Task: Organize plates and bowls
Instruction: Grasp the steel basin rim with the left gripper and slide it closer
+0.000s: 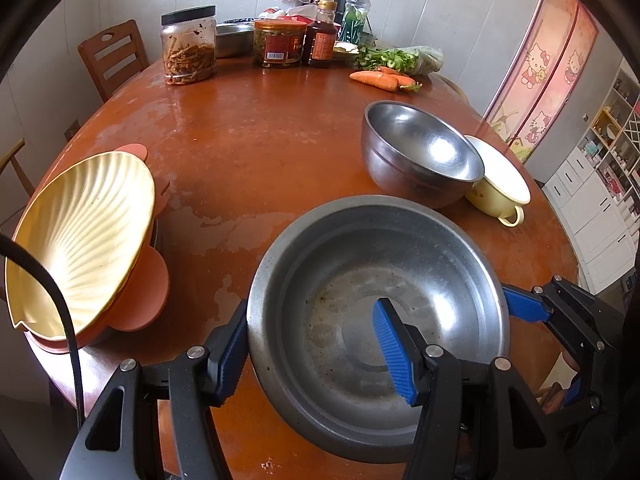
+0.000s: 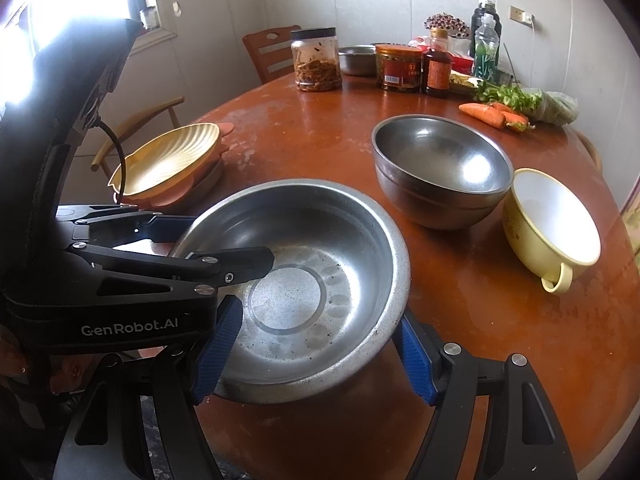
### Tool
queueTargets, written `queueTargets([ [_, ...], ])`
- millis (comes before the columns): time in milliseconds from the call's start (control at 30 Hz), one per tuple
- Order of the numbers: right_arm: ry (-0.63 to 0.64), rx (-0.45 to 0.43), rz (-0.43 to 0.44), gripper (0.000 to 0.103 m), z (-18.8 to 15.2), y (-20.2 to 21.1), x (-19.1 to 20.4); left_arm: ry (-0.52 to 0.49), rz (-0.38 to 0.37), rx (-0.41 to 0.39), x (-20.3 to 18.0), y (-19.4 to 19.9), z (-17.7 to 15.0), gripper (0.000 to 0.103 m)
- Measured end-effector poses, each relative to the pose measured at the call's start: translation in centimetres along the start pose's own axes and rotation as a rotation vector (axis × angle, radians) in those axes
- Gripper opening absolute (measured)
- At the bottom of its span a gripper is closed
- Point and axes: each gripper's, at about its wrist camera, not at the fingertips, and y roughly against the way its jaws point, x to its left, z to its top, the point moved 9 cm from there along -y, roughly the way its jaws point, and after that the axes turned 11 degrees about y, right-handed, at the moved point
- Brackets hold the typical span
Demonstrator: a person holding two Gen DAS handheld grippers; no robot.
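The wide steel basin [image 1: 372,320] is sitting mouth up at the near edge of the round table [image 1: 248,152]. The left gripper [image 1: 316,350] and right gripper [image 2: 316,356] are each clamping its rim, half open. Bare tabletop is lying ahead. Its bottom is looking stained.

A big, flat metal pan [image 1: 360,320] sits upright near the table's front edge. Behind it stands a deep steel bowl [image 1: 420,152], touching a yellow cup-bowl [image 1: 504,184].
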Motion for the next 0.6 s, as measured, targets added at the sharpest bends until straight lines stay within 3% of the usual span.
queueTargets([
  [600, -0.021, -0.033, -0.019, 0.077, 0.2, 1.3, -0.9, -0.006, 0.003, -0.055, -0.7, 1.7, 1.0, 0.060],
])
